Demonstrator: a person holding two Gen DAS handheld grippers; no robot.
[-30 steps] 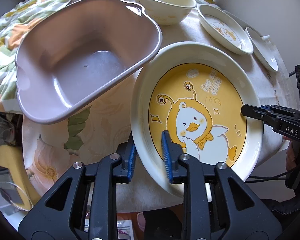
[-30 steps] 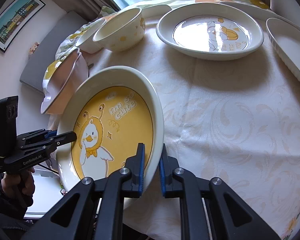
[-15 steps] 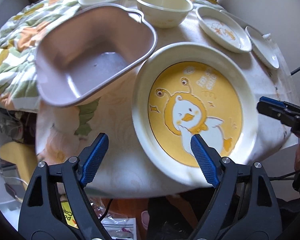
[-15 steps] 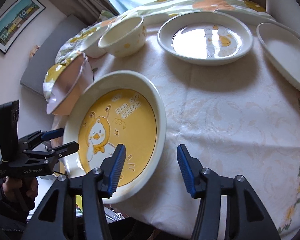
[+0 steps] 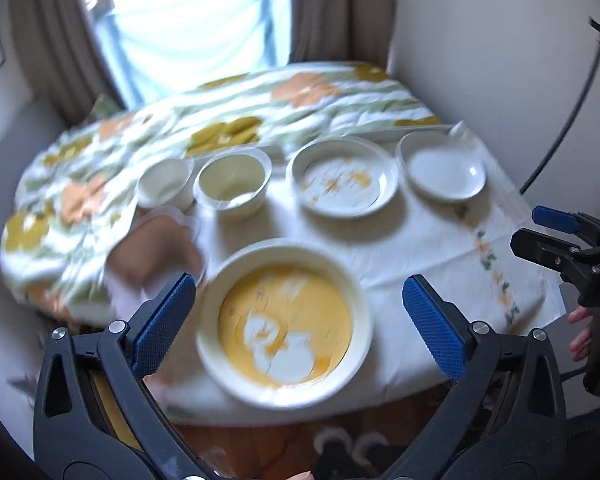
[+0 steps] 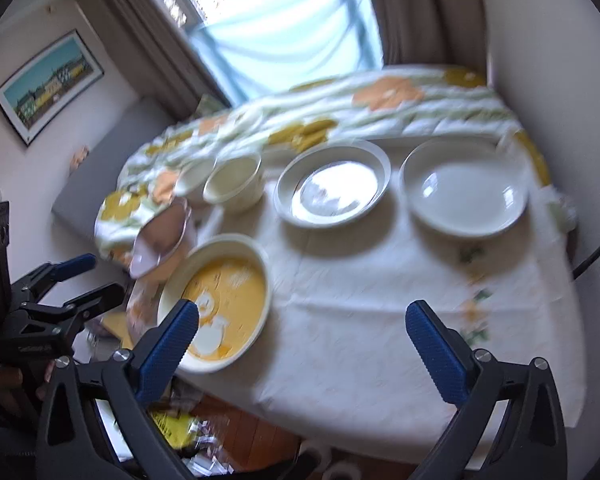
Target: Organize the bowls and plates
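Both grippers, left (image 5: 300,320) and right (image 6: 304,344), are opening wide with nothing gripped, hanging at lower frame over the yellow duck plate (image 5: 286,328).

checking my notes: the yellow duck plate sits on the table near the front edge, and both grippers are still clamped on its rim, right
Not quite. The yellow duck plate does sit on the table near the front edge, but neither gripper is clamped on it. In the left wrist view the left gripper has its jaws opening wide, clear of the rim, and the right gripper in its own view likewise.
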